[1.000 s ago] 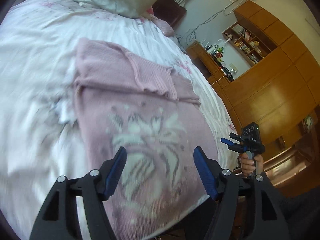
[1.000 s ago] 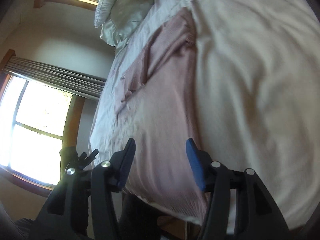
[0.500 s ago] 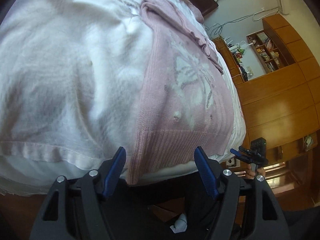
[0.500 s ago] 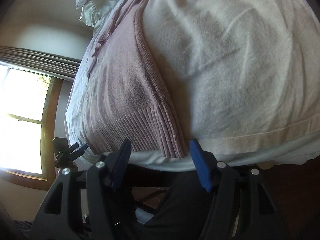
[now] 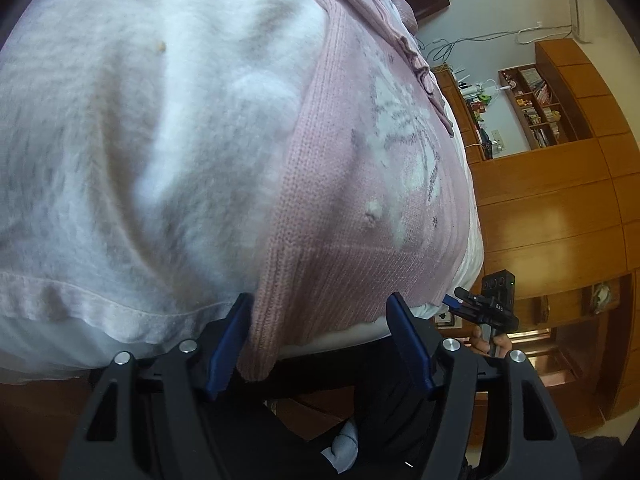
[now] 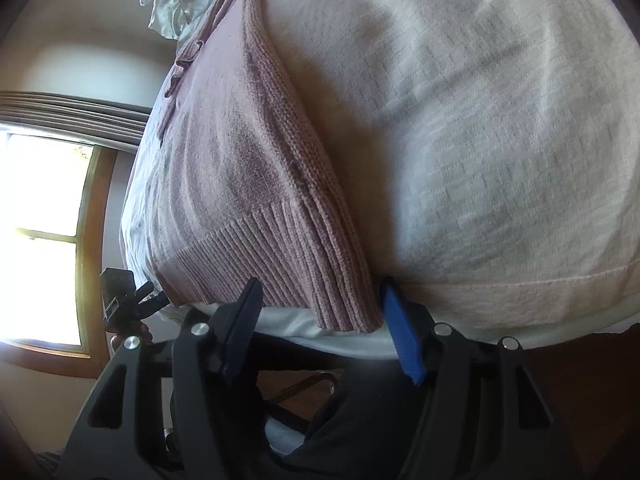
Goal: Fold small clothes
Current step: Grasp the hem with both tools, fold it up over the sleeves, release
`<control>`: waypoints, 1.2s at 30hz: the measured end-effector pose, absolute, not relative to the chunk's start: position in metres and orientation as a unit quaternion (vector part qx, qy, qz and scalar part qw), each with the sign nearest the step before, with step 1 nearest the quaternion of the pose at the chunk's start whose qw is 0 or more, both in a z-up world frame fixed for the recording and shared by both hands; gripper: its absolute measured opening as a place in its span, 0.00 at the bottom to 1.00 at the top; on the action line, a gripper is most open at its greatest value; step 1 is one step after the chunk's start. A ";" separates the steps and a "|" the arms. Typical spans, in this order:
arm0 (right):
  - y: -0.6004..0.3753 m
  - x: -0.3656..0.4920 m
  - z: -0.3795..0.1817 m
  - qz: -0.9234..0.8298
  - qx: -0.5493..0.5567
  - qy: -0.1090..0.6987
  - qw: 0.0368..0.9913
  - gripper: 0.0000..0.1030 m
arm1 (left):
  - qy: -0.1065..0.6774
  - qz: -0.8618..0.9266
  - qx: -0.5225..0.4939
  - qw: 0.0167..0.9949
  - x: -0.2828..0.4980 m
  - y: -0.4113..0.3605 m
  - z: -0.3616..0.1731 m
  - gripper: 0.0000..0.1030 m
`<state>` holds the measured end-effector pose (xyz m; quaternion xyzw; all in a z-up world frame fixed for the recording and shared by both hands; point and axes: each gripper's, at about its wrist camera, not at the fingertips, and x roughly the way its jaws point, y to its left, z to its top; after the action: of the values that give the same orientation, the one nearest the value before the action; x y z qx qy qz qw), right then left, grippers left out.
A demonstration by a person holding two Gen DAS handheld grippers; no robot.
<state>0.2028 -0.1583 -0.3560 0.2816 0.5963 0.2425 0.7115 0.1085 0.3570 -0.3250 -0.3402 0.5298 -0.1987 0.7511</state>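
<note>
A pink knitted sweater [image 5: 360, 184] with a white flower pattern lies flat on the white bedspread [image 5: 140, 140], its ribbed hem hanging over the near bed edge. My left gripper [image 5: 320, 320] is open, and the sweater's left hem corner sits between its blue fingers. In the right wrist view, the same sweater [image 6: 240, 200] shows its ribbed hem, and its right corner lies between the fingers of my open right gripper [image 6: 320, 304]. Each gripper also shows small in the other's view: the right gripper [image 5: 464, 298] and the left gripper [image 6: 150, 294].
Pillows [image 6: 172, 4] lie at the bed's far end. Wooden wardrobes and a shelf [image 5: 560, 160] stand to the right, a bright window [image 6: 40, 220] to the left. Dark clothing of the person and the floor fill the space below the bed edge.
Both grippers dropped from above the sweater down to the near bed edge and closed in on the hem corners. Both stay open.
</note>
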 end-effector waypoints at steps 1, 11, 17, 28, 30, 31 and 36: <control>-0.157 0.202 -0.356 0.242 0.281 0.596 0.713 0.59 | 0.533 -0.193 -0.335 0.753 0.109 0.359 -0.326 0.43; -0.154 0.192 -0.350 0.258 0.259 0.588 0.722 0.13 | 0.510 -0.198 -0.361 0.756 0.097 0.358 -0.316 0.08; -0.165 0.181 -0.320 0.289 0.297 0.553 0.723 0.09 | 0.459 -0.211 -0.412 0.758 0.084 0.359 -0.289 0.08; -0.180 0.204 -0.247 0.337 0.367 0.481 0.721 0.08 | 0.359 -0.260 -0.500 0.744 0.105 0.366 -0.234 0.07; -0.183 0.214 -0.236 0.339 0.374 0.471 0.723 0.08 | 0.343 -0.264 -0.515 0.740 0.115 0.371 -0.225 0.07; -0.185 0.220 -0.231 0.340 0.378 0.466 0.724 0.08 | 0.336 -0.266 -0.522 0.738 0.120 0.373 -0.222 0.07; -0.187 0.261 -0.212 0.328 0.391 0.452 0.731 0.08 | 0.307 -0.262 -0.563 0.722 0.159 0.387 -0.213 0.07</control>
<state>0.2612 -0.1873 -0.2121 0.3913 0.4524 0.3285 0.7310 0.1591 0.3873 -0.2131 -0.5626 0.3067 -0.2624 0.7215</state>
